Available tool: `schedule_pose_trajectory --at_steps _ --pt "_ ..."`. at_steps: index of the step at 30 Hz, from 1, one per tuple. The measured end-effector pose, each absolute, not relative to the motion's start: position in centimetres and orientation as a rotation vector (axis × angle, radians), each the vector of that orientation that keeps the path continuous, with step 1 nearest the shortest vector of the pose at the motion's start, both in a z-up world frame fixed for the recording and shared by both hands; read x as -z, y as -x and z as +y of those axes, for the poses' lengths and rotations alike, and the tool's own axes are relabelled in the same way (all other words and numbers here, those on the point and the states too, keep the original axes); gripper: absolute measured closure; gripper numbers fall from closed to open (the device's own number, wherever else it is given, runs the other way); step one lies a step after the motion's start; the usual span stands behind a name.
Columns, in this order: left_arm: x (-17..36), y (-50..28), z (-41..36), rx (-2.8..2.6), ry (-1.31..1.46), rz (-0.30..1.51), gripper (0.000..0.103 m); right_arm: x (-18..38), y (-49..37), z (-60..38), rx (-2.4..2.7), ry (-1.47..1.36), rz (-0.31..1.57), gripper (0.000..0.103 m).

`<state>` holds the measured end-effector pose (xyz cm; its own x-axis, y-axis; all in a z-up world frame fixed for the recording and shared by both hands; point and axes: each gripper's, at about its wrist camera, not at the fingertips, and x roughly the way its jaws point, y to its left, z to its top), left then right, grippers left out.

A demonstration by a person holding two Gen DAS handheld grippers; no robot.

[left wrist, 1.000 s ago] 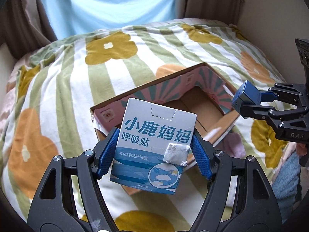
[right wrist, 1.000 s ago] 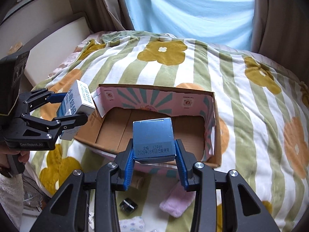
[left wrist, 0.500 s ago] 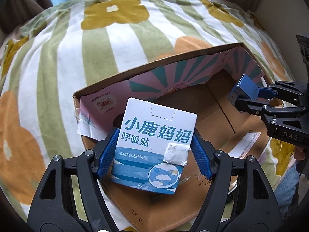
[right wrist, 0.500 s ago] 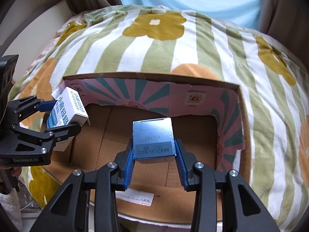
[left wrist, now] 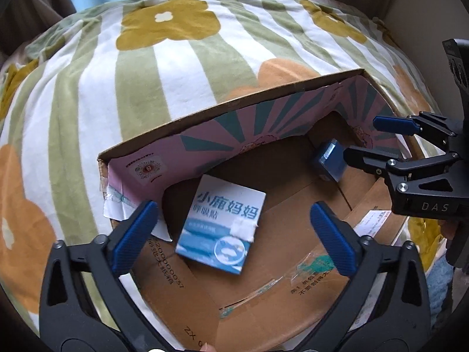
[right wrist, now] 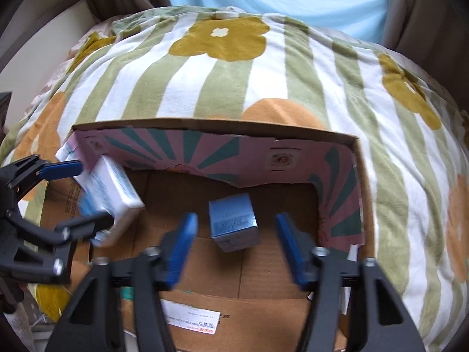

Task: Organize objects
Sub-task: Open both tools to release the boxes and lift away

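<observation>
Both your tongs have just sprung open over the corrugated cardboard box (left wrist: 263, 264), so the flat white-blue carton (left wrist: 222, 223) lies loose between the left tongs (left wrist: 231, 234) and the small metallic-blue cube box (right wrist: 233, 221) between the right tongs (right wrist: 236, 246).

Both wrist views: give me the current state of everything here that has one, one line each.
Left gripper: open, jaws just opened, nothing gripped.
Right gripper: open, jaws just opened, nothing gripped.
White and blue printed carton: released, tilted inside the box.
Small metallic blue box: released, tilted, inside the box.
Open cardboard box with pink sunburst lining: top open, on the blanket.
Striped floral blanket: spread under the box.
</observation>
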<state>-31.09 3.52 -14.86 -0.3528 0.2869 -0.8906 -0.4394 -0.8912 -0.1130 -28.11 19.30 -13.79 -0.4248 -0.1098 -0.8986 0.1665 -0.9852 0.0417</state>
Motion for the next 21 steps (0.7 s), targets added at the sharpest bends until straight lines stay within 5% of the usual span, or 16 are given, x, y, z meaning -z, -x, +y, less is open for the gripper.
schedule_pose_trajectory --at_steps 5,21 --pt "14.4 30.5 3.6 -2.271 1.429 0.202 0.000 12.9 27.9 20.7 2.562 -1.545 -0.021 0.003" --pt "11.8 27.1 3.1 -2.312 1.388 0.157 0.000 11.0 25.2 20.5 2.559 -1.537 0.003 0.003"
